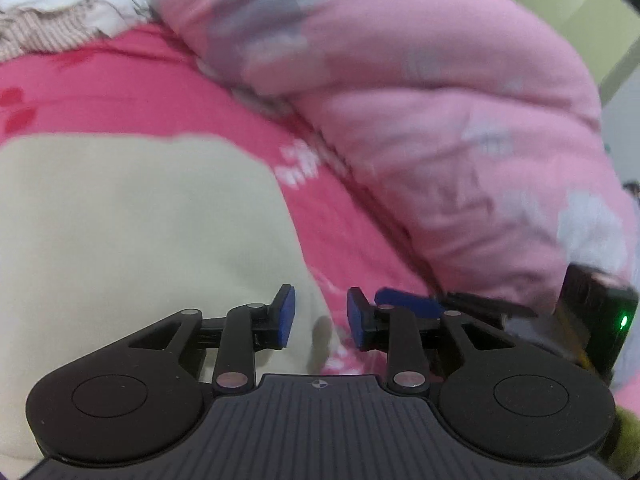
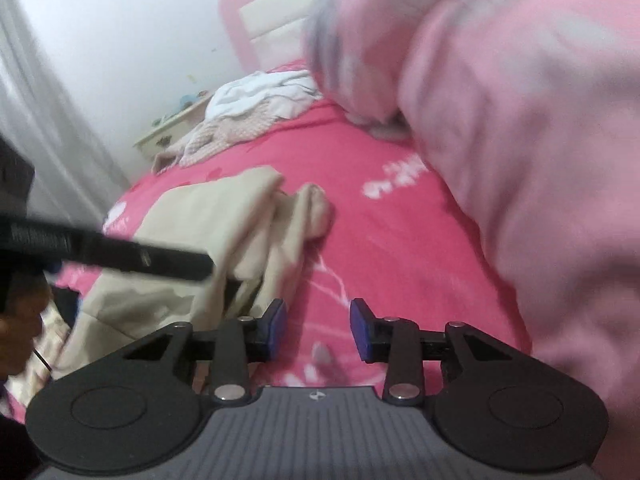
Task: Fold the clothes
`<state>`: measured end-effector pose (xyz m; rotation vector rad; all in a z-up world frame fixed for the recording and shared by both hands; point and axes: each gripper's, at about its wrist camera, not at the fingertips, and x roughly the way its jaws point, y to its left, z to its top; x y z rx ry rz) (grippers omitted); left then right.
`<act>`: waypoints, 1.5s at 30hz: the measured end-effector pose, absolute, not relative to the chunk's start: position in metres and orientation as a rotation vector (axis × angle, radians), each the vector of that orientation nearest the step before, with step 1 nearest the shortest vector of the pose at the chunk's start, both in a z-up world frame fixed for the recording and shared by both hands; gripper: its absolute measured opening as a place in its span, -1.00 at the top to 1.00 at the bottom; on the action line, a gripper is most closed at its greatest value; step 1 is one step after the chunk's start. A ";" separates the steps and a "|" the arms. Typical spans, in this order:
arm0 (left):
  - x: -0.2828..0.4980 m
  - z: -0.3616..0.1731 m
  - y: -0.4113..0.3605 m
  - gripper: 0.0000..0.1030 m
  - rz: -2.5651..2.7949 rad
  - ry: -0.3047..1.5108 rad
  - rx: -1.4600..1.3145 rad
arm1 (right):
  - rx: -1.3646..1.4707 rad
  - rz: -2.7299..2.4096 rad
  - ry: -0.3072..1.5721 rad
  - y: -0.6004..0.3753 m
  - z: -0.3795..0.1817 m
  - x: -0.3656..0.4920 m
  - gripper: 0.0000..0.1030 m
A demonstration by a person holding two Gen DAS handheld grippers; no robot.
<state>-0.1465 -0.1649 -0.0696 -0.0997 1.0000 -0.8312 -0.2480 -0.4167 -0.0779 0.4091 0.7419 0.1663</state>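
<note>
Lying partly folded on the bright pink printed bedsheet (image 2: 384, 248), the cream cotton garment (image 2: 224, 220) sits left of both tools. The left gripper (image 1: 321, 317) hovers at its right edge, blue pads narrowly apart, gripping nothing. The right gripper (image 2: 318, 330) hangs over bare sheet, likewise parted and empty, beside the pale pink quilt (image 2: 520, 140).

A: How was the light?
B: Soft, even and indoor; only faint shadows lay on the pink bedsheet (image 2: 392, 240) under each claw.
A: Sharpness?
B: Motion blur smeared the pink quilt (image 1: 460, 120) in both views; the black claw bodies stayed crisp. Fisheye bending curved the edges, with dark corners.
</note>
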 end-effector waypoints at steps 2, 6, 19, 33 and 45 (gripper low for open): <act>-0.152 -0.069 -0.167 0.44 -0.836 0.976 -0.059 | 0.461 0.179 0.746 -0.421 -0.081 -0.249 0.24; -0.148 -0.062 -0.153 0.42 -0.818 0.976 -0.098 | 0.566 0.215 0.739 -0.428 -0.083 -0.253 0.24; -0.150 -0.039 -0.118 0.28 -0.835 0.958 -0.160 | 1.006 0.303 0.838 -0.422 -0.144 -0.244 0.83; -0.163 -0.018 -0.080 0.04 -0.756 0.947 -0.199 | 0.528 0.124 0.569 -0.394 -0.079 -0.279 0.81; -0.174 -0.006 -0.034 0.01 -0.699 0.915 -0.211 | 0.619 0.064 0.702 -0.374 -0.101 -0.260 0.27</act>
